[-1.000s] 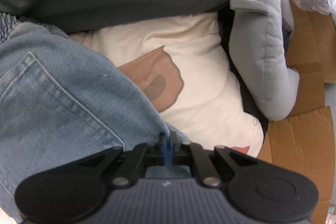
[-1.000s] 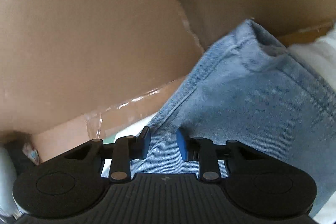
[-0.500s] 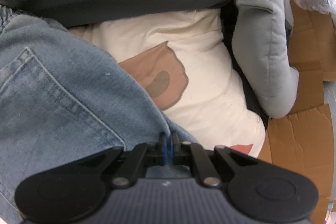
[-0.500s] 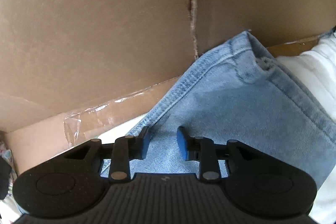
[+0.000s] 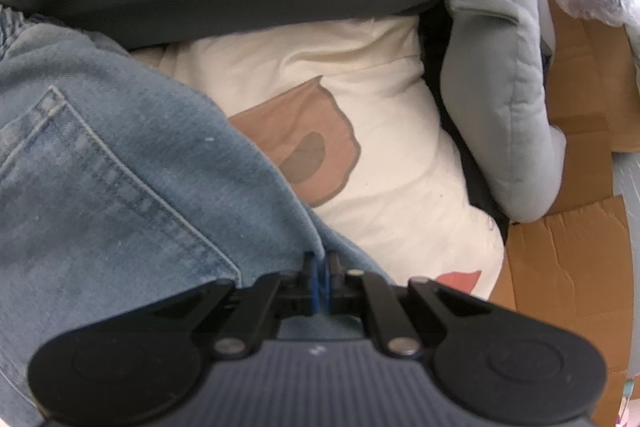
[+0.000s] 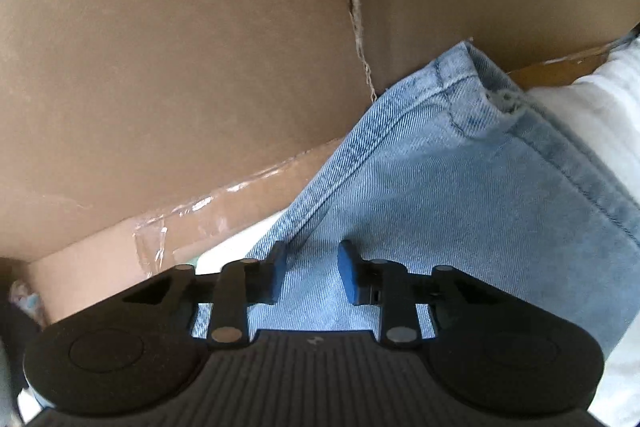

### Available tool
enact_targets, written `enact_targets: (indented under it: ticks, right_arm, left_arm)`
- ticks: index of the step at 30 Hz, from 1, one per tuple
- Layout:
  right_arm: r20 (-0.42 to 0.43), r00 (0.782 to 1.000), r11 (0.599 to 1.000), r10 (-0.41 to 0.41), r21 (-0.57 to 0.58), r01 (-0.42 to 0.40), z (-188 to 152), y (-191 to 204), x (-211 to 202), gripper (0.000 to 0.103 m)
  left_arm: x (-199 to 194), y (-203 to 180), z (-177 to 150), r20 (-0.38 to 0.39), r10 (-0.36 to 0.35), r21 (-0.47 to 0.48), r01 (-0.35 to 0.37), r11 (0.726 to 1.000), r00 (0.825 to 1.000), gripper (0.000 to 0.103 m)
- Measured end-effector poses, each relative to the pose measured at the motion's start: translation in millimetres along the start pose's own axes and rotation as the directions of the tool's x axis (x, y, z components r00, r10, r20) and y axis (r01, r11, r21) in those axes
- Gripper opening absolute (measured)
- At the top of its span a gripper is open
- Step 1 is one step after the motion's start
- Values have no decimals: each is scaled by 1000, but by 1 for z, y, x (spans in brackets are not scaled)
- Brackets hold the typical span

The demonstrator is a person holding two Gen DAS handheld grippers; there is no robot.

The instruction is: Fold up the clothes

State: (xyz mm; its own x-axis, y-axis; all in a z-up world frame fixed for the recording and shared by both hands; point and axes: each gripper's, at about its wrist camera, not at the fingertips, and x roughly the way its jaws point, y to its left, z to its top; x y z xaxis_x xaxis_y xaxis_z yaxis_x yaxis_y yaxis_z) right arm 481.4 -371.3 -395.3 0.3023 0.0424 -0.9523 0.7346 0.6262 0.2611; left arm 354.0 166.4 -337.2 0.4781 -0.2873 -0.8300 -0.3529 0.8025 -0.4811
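Holding: your left gripper [image 5: 320, 277] is pinched on a fold of the jeans [image 5: 120, 179], pads pressed together on denim.
Right gripper [image 6: 310, 271]: jaws part-spread and just closing slightly, over the jeans' leg, seam beside the left pad; no clamp visible.
Jeans: draped over the cream pillow [image 5: 380, 115]; hem end reaches the cardboard box wall [image 6: 180, 47].
Nearby: grey cushion [image 5: 508, 87] along the pillow's right edge.

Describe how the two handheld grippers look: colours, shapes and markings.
Left gripper and right gripper match: black linkage arms with silver rivets, two round black discs either side, a ribbed dark grey body bearing a small white mark, and blue fingertip pads. No cables, hands or sleeves show.
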Motion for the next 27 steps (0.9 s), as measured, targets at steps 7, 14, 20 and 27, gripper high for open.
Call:
enact_targets:
  ticks: [7,14,20,27]
  right_arm:
    - [1,1000,1000,-28,6,28,-1,5,6,37]
    - [39,997,997,-72,31,71,-8,10,5,0]
    - [78,995,998,61,14,-62,-12,-8,-17,0]
    - [147,974,981,172,62,-182,-15,-26,-37,0]
  left_arm:
    - [3,-5,-1,1,3,12,-3,1000,1000,3]
    - [-4,1,-2,1,-9,5,9,1000,1000,3]
    - [-18,-5,-3,20,-32,40,31,999,999,3]
    - [-29,-10,-3,46,-61,46,59,997,997,2]
